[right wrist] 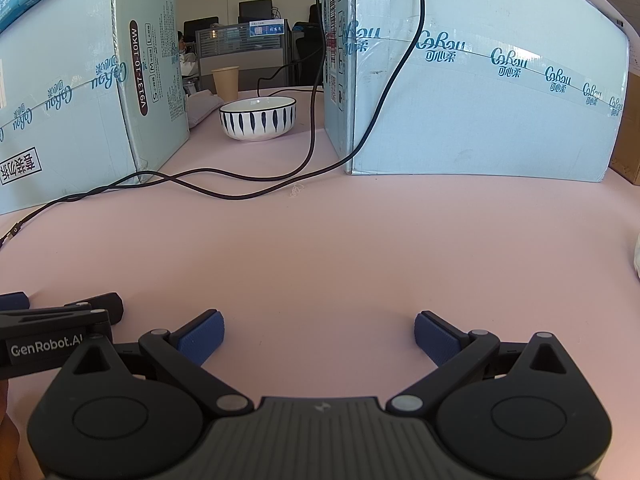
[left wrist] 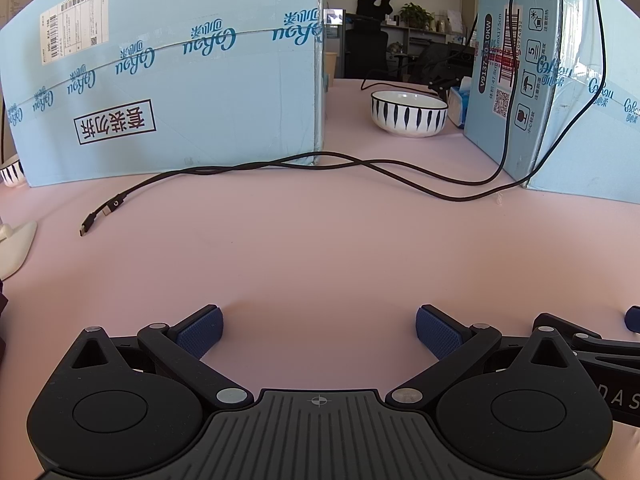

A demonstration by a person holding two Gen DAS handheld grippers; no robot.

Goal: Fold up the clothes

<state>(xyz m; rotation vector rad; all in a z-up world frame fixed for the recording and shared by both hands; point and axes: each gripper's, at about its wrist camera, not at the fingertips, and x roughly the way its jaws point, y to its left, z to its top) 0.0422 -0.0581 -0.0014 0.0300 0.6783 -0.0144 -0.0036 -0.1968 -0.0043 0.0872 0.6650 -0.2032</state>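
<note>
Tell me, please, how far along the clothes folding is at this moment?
Nothing looks done: no garment, folded or not, shows on the pink table. Nothing is in hand either: the left gripper and right gripper are both open and empty above bare surface. Only two blue boxes, a striped bowl and a loose black cable are in view, so the whole fold appears still to come.

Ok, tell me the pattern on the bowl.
White bowl with dark blue vertical leaf-shaped strokes and a dark rim; clearest in the right wrist view.

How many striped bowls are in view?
2. One bowl sits between the left box and right box; a second bowl peeks past the left box's outer corner. Others may be hidden.
</note>
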